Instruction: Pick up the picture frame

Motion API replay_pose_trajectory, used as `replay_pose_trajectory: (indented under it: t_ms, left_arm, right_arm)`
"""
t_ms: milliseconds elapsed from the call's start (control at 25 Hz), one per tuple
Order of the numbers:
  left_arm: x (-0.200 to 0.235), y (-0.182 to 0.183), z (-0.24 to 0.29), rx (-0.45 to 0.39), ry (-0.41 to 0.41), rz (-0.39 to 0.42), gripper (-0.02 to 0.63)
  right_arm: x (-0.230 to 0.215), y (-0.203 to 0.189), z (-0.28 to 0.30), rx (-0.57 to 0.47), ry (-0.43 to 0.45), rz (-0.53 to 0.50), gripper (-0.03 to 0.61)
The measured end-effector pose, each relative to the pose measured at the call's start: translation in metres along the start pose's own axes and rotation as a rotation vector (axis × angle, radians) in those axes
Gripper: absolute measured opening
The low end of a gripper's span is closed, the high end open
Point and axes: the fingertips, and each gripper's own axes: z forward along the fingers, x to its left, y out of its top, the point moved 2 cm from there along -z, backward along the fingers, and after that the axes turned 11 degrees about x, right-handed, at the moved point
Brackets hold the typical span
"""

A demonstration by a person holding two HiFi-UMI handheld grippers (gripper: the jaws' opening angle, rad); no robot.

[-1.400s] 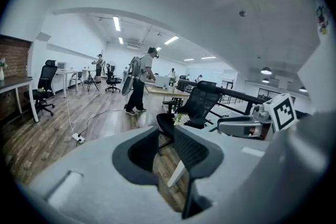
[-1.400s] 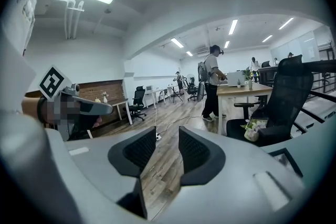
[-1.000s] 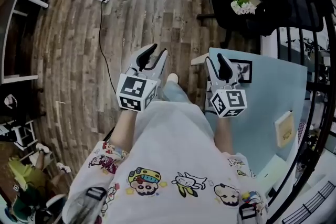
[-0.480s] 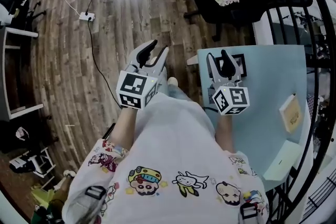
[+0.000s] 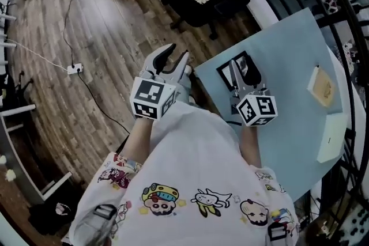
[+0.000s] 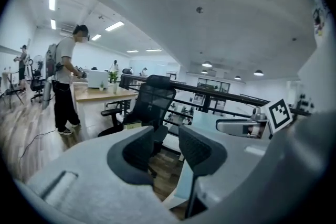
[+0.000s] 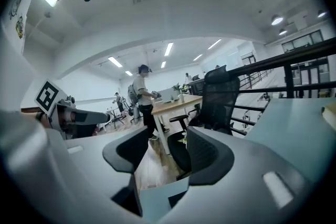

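Jaws on left gripper [image 5: 174, 58] and right gripper [image 5: 241, 67] are opening wide, both empty, the right hovering over the picture frame [image 5: 223, 73].

No word, number or brand name can be read anywhere. The nearest things to signs sit around the person's shirt [image 5: 196, 152]. The left marker cube [image 5: 151, 99] at its upper left and the right marker cube [image 5: 258, 110] at its upper right bear only black-and-white block patterns. The shirt's own front carries cartoon figures without legible lettering. The tan book [image 5: 323, 86] far to its right is too small to read.
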Motion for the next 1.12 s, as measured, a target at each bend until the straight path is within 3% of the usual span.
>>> replay_pose_trajectory:
  t_ms: [440, 760, 1120]
  left_arm:
    - [-0.015, 0.077, 0.118, 0.110, -0.449, 0.275, 0.141]
    - [-0.055, 0.078, 0.162, 0.225, -0.741, 0.433, 0.141]
    - [-0.093, 0.052, 0.177, 0.318, -0.851, 0.489, 0.141]
  right_arm:
    - [-0.067, 0.020, -0.026, -0.106, -0.485, 0.208, 0.218]
    - [-0.063, -0.007, -0.056, -0.126, -0.771, 0.364, 0.211]
    - [-0.058, -0.036, -0.082, -0.121, -0.867, 0.460, 0.210]
